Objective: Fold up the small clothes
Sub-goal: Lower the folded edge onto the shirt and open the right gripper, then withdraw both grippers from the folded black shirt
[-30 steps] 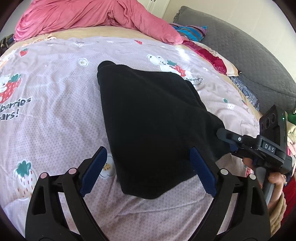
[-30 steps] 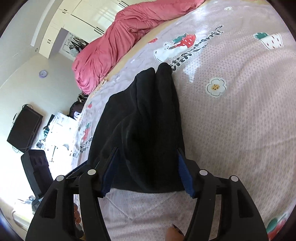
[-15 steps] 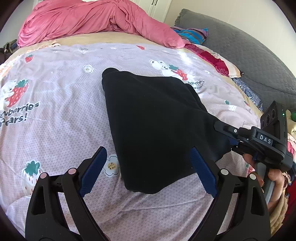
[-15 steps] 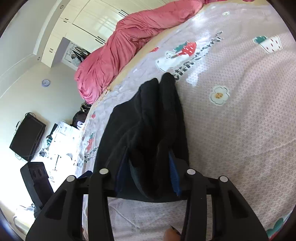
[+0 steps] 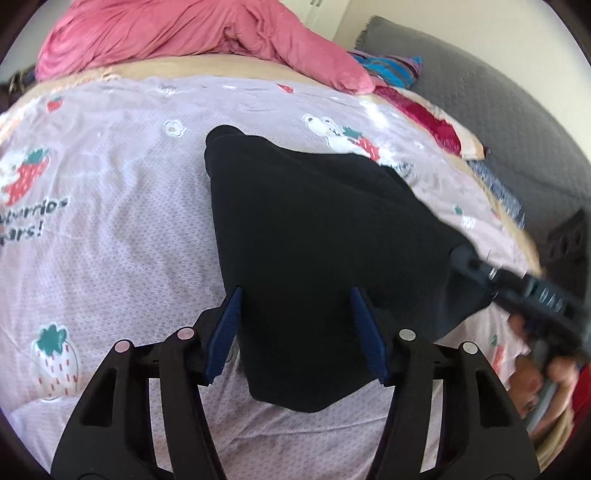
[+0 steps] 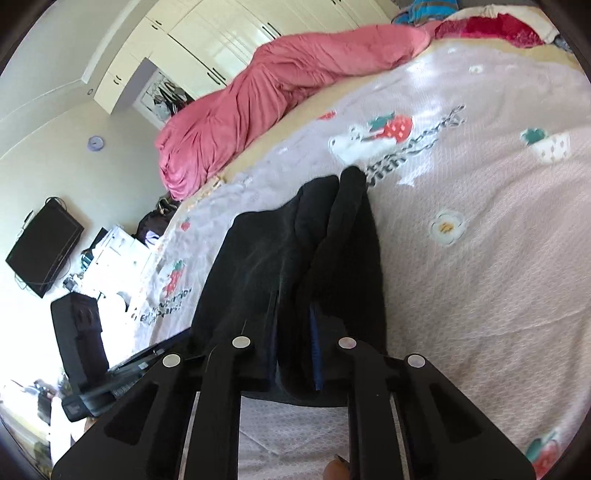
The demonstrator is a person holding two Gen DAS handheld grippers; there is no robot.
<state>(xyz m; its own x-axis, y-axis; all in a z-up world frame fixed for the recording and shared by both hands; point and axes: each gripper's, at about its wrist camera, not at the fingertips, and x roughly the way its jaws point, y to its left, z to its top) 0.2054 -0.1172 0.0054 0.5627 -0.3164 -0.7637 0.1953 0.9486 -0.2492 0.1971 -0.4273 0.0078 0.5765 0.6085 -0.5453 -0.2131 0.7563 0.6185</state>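
Garment (image 5: pixel 317 236): the black cloth now sits between narrower fingers on both sides. A second ago the right gripper (image 6: pixel 293 343) was spread wide around the near hem; half a second ago it was partly drawn in; now its blue pads (image 6: pixel 316 347) are pressed onto a bunched fold of the cloth, pinching it. The left gripper (image 5: pixel 299 332) has also narrowed from its wide spread, but its pads (image 5: pixel 226 332) remain apart, straddling the garment's near left part without clamping it; the left pad lies at the cloth's left edge and the right pad over the fabric. In the left view the right gripper (image 5: pixel 476 266) is blurred at the garment's right corner, with the person's hand (image 5: pixel 535 376) below it.

The garment is plain black, a thick soft knit, lying on the bed (image 5: pixel 110 229) over a pink sheet printed with strawberries, flowers and lettering. From the left view it is a rough wedge, narrow at the far end and wide near the grippers, its near hem curving down. From the right view it shows two long lengthwise ridges running away from the fingers to a rounded far tip.

A pink duvet (image 5: pixel 177 33) is heaped at the far side of the bed.
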